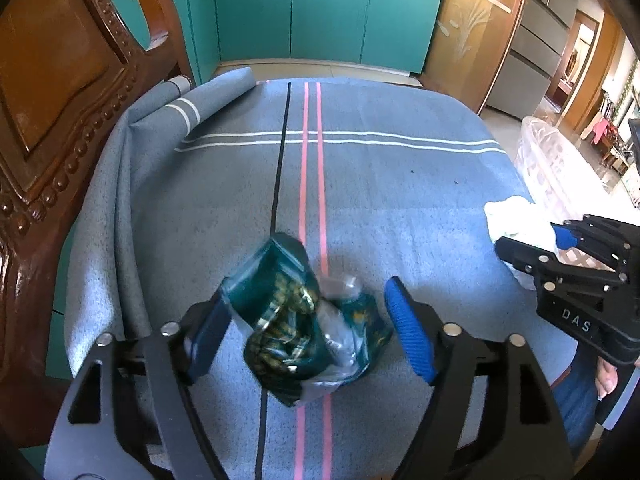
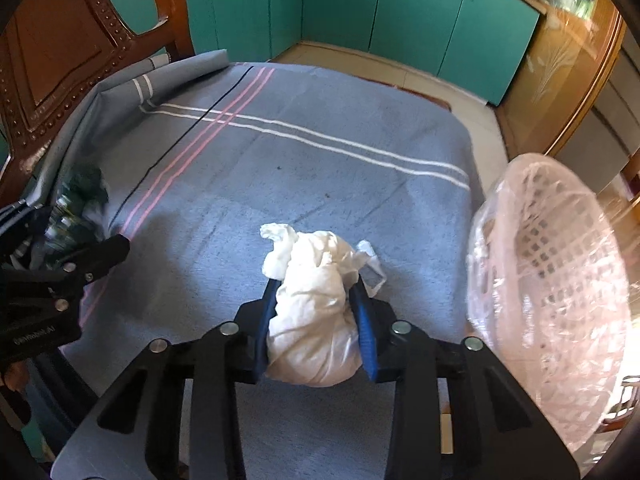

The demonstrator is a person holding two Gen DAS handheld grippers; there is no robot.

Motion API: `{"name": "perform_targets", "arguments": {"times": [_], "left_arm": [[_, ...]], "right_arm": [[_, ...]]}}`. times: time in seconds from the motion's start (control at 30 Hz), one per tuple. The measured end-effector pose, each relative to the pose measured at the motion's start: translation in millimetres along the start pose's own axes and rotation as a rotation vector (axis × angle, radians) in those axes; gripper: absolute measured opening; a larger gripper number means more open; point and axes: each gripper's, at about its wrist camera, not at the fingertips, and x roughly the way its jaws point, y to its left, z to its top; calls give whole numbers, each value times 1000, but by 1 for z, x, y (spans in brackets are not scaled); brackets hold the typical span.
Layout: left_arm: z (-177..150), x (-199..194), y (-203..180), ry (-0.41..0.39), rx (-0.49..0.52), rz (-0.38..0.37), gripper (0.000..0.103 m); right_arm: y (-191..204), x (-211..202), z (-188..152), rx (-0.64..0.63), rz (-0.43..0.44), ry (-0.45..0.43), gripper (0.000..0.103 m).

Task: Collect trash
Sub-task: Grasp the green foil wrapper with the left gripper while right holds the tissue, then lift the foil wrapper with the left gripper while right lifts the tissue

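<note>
A crumpled dark green snack wrapper (image 1: 298, 320) lies on the blue striped tablecloth (image 1: 360, 184). My left gripper (image 1: 306, 312) is open around it, with its blue pads on either side and a gap on the right. The wrapper also shows at the left of the right wrist view (image 2: 78, 208). My right gripper (image 2: 316, 304) is shut on a crumpled white tissue wad (image 2: 316, 304) just above the cloth. The tissue (image 1: 516, 220) and right gripper (image 1: 532, 252) show at the right of the left wrist view.
A pink lattice waste basket with a clear liner (image 2: 560, 292) stands off the table's right edge; it also shows in the left wrist view (image 1: 548, 168). A carved wooden chair (image 1: 60, 120) stands at the left. Teal cabinets (image 1: 320, 8) are behind.
</note>
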Motion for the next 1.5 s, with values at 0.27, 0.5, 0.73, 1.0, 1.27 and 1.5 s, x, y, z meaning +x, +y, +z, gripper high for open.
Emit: {"name": "perform_targets", "arguments": {"times": [0.27,0.5,0.73,1.0,1.27,1.5], "left_arm": [[4,6,-2,5,26,8,64],[1,8,1,7,11,-11,57],[-2,6,8,7,-15,-6,57],[-2,4,18,9,-45,-3,57],[0,0,16,12,-49,-13,70],[-2,8,21,36,-77,-23,70]], "right_arm": [[-4,1,-3,3,-5,21,36],[1,-1,-6,10,56,28,38],[19,-4,-10,-56,89,37,39],[-2,-18,-11,58,163,13,61],[-17,-14,-9,129,147,9,73],[2,8,-13,83,155,67,75]]}}
